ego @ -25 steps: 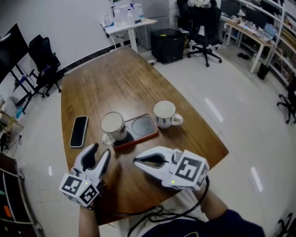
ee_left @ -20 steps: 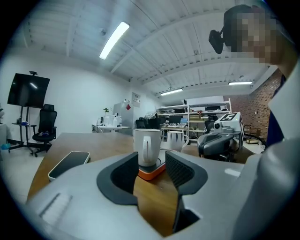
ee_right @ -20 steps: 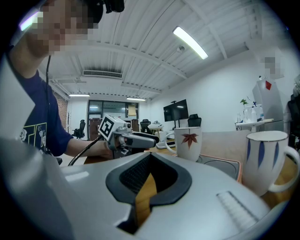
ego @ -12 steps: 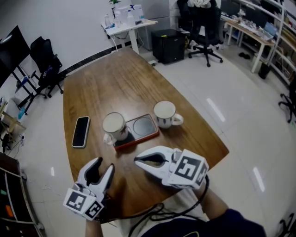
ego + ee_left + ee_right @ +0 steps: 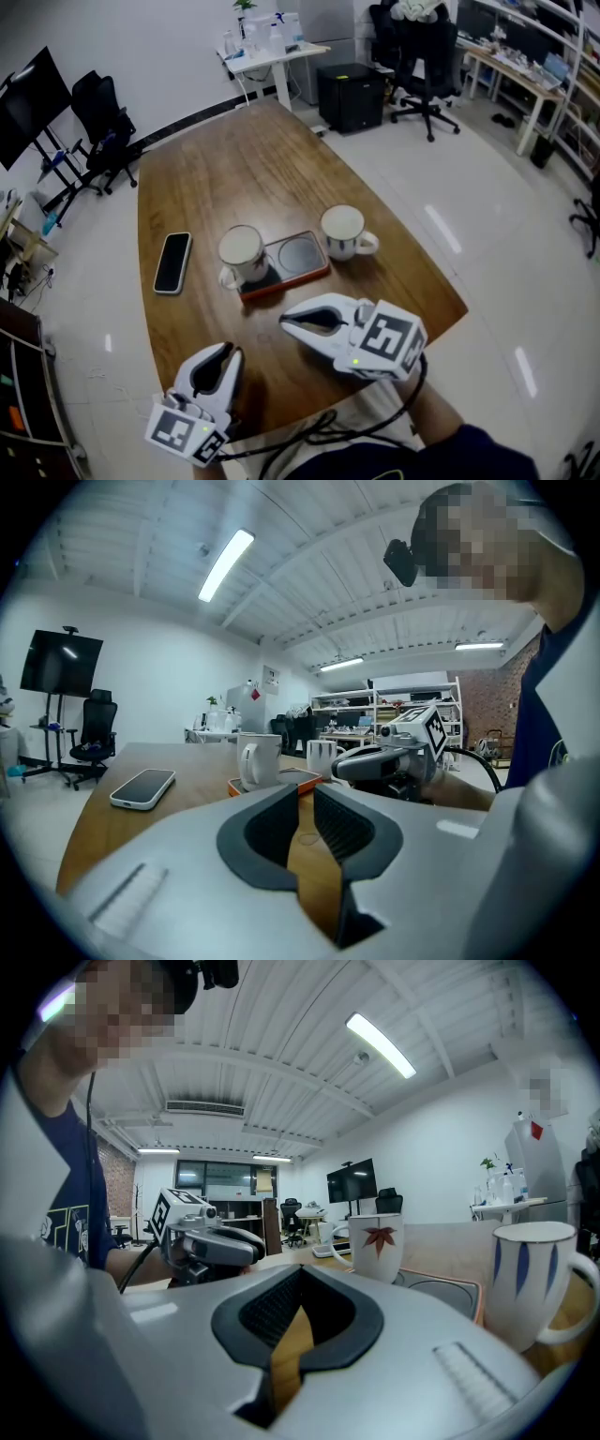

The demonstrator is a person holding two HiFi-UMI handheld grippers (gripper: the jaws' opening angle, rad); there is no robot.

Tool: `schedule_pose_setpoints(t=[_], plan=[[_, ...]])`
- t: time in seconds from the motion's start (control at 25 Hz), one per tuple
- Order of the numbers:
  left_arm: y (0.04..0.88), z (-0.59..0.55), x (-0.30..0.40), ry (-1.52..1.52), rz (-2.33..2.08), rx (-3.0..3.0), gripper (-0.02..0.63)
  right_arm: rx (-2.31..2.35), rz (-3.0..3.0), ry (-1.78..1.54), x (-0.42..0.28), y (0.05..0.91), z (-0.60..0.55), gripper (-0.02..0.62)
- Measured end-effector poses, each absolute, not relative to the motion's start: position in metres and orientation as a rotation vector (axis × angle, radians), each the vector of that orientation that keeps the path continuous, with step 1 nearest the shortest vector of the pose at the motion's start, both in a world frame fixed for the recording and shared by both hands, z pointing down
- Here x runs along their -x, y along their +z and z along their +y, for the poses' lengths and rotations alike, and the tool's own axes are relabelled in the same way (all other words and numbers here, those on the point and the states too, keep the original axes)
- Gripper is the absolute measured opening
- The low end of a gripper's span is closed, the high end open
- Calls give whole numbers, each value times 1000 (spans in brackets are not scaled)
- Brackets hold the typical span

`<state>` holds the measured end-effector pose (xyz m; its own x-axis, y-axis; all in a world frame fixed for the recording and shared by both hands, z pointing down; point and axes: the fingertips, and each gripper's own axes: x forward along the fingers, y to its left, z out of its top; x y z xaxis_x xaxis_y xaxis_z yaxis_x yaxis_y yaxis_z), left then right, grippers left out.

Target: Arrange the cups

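Two white cups stand mid-table. The leaf-print cup sits on the left end of an orange-rimmed tray; the blue-striped cup stands on the wood just right of the tray. My left gripper hovers at the near table edge, well short of the leaf cup; its jaws have just been closing to a narrow slit, with nothing between them. My right gripper is shut and empty, a short way in front of the tray, with the striped cup off to its right.
A black phone lies flat left of the leaf cup. The wooden table stretches away bare beyond the cups. Office chairs, desks and a monitor stand on the floor around it.
My left gripper has drawn back from the leaf cup toward the near table edge and its jaws have narrowed. The right gripper and both cups have stayed put.
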<state>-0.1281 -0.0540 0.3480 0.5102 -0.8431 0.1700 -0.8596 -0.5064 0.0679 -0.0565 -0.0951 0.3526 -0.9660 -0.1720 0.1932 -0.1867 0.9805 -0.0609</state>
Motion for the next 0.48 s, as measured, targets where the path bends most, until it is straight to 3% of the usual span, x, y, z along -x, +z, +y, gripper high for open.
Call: schedule_pose_setpoints(t=[0.12, 0.48], plan=[[347, -47, 122, 178, -1442, -2624, 3, -269, -2937, 115, 56, 352, -95, 0], [343, -39, 107, 169, -1339, -2681, 3, -267, -2940, 116, 56, 351, -95, 0]])
